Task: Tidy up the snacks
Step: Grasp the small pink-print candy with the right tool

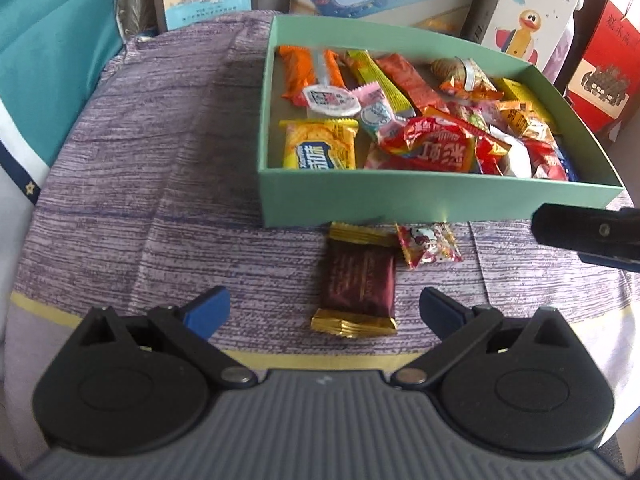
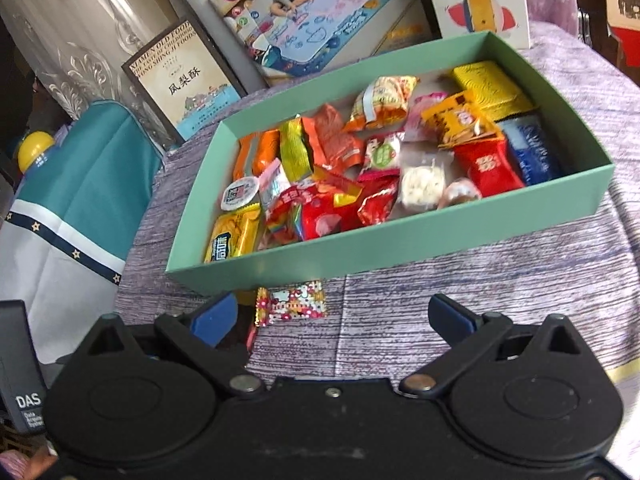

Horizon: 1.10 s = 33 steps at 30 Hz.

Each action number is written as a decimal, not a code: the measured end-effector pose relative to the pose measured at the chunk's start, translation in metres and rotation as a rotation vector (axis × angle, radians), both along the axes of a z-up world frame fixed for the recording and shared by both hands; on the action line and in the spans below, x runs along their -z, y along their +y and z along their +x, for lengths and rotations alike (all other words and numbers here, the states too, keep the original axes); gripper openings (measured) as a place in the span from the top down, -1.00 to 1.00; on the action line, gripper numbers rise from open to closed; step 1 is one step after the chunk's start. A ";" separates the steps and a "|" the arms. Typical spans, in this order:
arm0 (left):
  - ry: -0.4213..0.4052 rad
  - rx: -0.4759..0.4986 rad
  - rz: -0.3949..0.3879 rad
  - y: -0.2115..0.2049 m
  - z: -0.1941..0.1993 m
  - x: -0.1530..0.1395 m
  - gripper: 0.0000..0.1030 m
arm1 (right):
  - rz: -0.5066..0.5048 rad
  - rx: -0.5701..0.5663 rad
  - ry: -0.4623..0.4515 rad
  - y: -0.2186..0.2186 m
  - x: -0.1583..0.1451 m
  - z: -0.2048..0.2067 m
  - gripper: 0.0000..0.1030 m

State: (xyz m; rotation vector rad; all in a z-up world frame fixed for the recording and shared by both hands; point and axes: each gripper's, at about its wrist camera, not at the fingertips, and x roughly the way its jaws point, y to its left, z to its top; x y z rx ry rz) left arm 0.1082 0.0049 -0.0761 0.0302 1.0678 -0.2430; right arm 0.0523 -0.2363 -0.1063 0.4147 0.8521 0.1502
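Snacks fill the mint box [image 1: 400, 200] at upper right of the left wrist view; a maroon wafer pack [image 1: 358, 282] lies centre-frame between the left gripper's [image 1: 325, 307] spread, empty fingers. Right wrist view: the right gripper [image 2: 334, 312] gapes empty, a Hello Kitty candy [image 2: 292, 303] lying lower centre just beside its left fingertip.

A purple woven tablecloth [image 1: 160, 168] covers the table, with printed boxes [image 2: 316, 20] behind and perhaps an embossed curtain [image 2: 80, 40] at left.
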 end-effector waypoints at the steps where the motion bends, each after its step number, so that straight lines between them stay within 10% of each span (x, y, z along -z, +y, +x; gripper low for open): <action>1: 0.005 0.002 -0.004 -0.001 0.002 0.003 -1.00 | 0.002 -0.001 0.005 0.001 0.002 0.002 -1.00; 5: 0.010 0.004 -0.012 -0.006 0.008 0.010 -0.81 | -0.006 0.004 0.005 0.007 0.006 0.010 -0.95; 13: -0.034 -0.022 0.002 0.008 0.013 0.011 -0.54 | -0.028 -0.033 0.005 0.027 0.013 0.034 0.08; 33: -0.033 -0.083 -0.037 0.056 0.011 0.012 -0.62 | -0.073 -0.178 0.118 0.069 0.032 0.047 0.14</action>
